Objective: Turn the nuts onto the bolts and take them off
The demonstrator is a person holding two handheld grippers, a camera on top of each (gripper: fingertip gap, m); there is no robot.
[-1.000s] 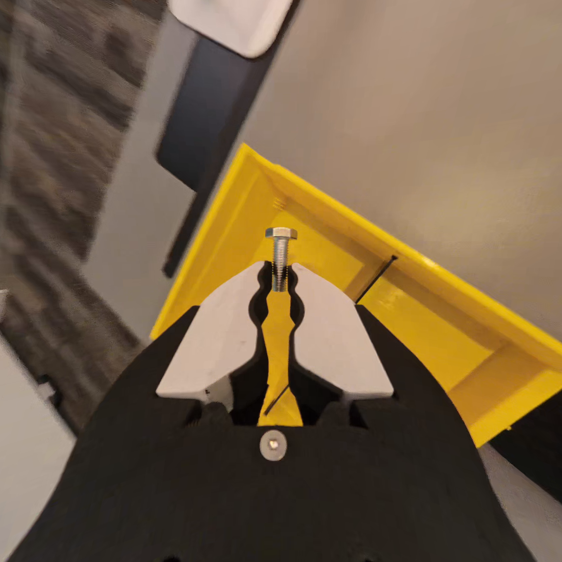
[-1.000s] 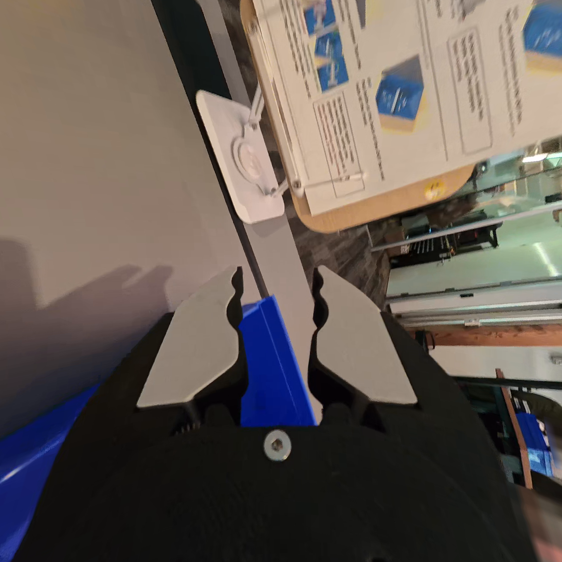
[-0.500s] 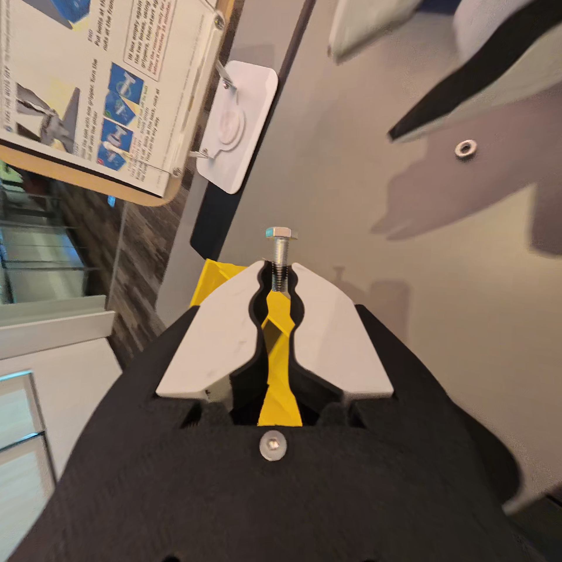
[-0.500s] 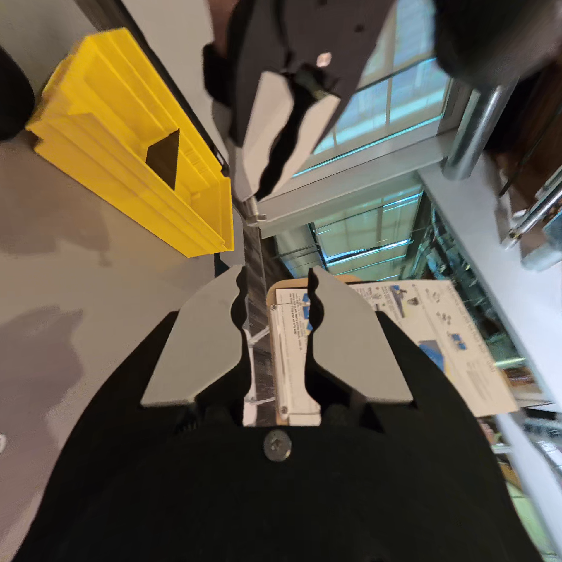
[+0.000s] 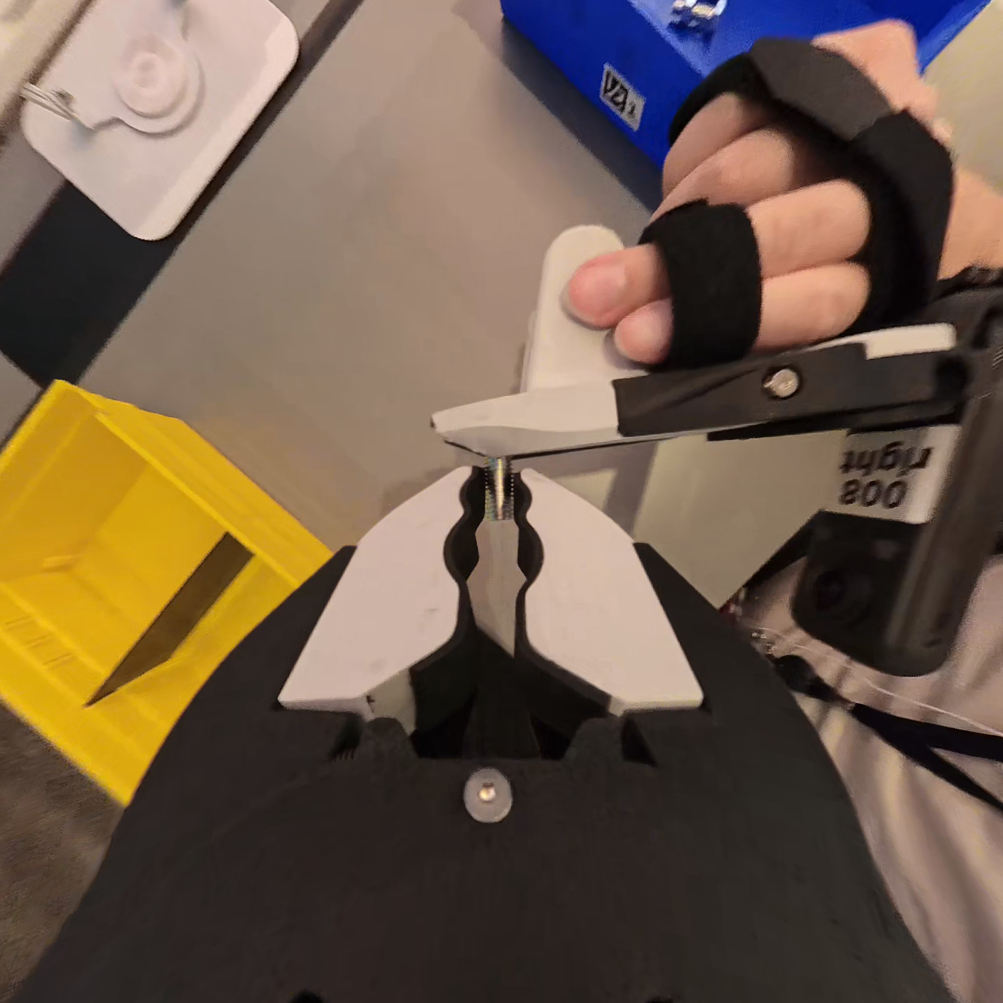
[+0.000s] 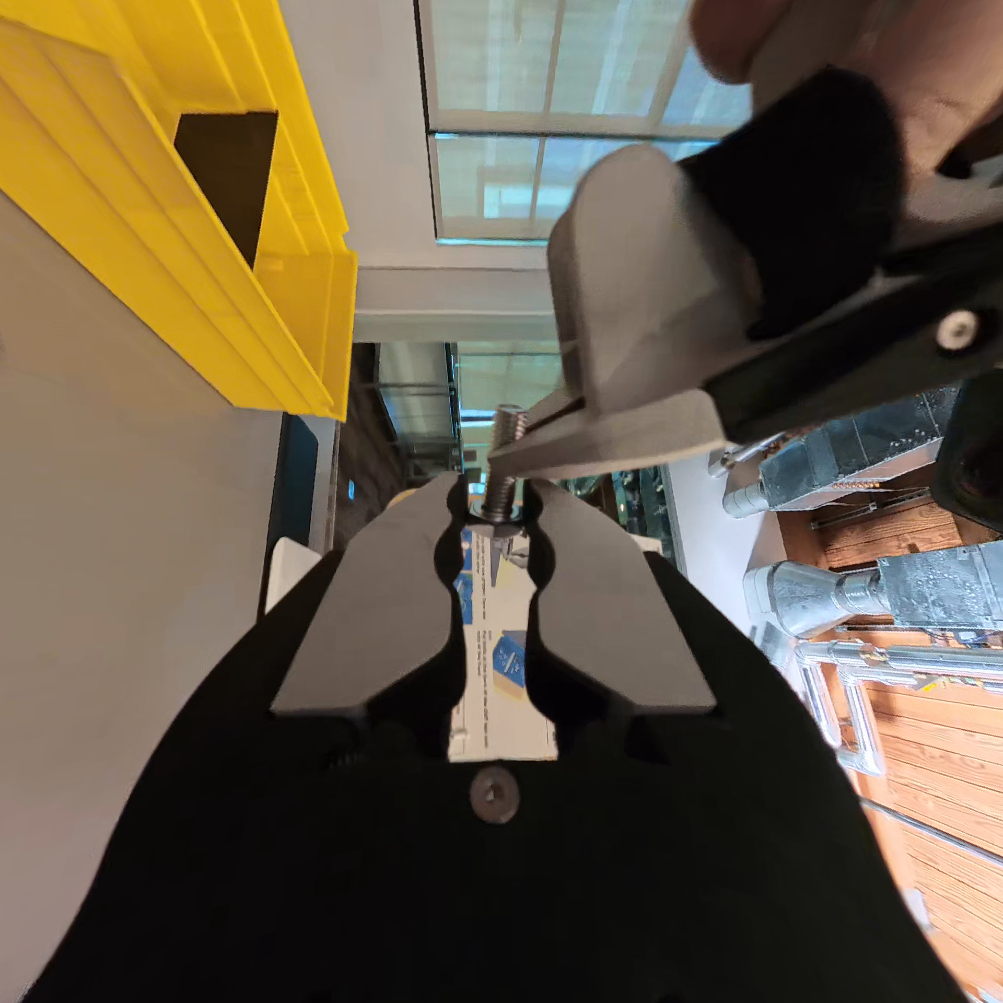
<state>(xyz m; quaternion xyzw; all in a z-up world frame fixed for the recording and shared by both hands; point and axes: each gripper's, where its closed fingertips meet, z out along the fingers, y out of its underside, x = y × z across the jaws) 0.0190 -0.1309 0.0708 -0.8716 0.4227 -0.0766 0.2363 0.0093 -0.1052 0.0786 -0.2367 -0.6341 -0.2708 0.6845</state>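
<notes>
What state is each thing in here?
bolt: clamped by its threaded shank, no nut visible
left gripper: shut on bolt
right gripper: fingers around bolt head, grip unclear
yellow bin: visible part empty
blue bin: metal pieces inside

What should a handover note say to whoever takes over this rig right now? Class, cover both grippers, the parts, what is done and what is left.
Left gripper: shut on the bolt, clamping its threaded shank above the table.
Right gripper: appears shut on the bolt's head end.
Bins: yellow bin to the left, blue bin farther off with metal parts inside.
Done: bolt picked up.
Left: no nut on the bolt or in view; fetch one, turn it on, take it off.
</notes>
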